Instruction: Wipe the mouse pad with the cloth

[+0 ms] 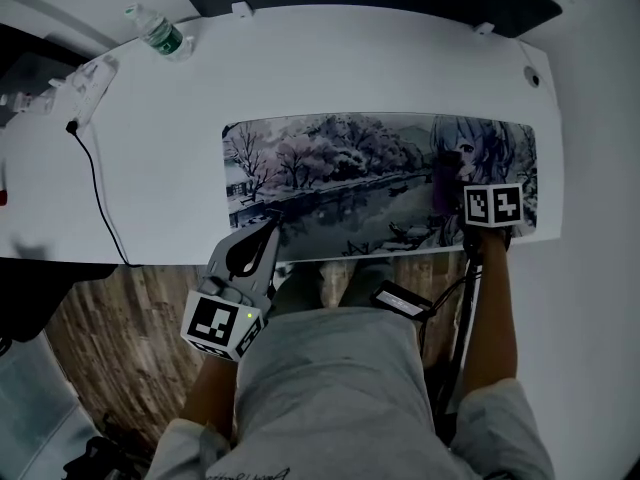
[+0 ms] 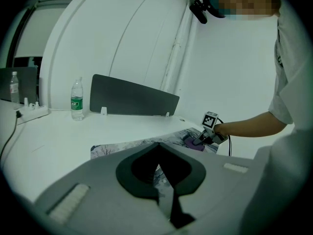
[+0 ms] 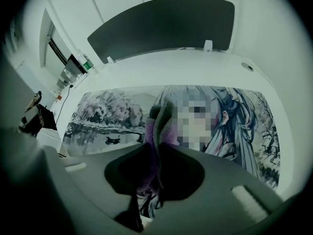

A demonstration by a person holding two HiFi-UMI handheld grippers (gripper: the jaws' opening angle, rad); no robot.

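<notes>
Steadying the mouse pad [image 1: 380, 168], left tongs [image 1: 271, 228] clamp its lower-left edge; right tongs [image 1: 452, 208] pinch the cloth [image 1: 443, 181] against its right end.

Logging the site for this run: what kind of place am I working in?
Likely an office workstation: a white curved desk with a dark grey divider panel at its back, a white power strip and a long printed mouse pad.
</notes>
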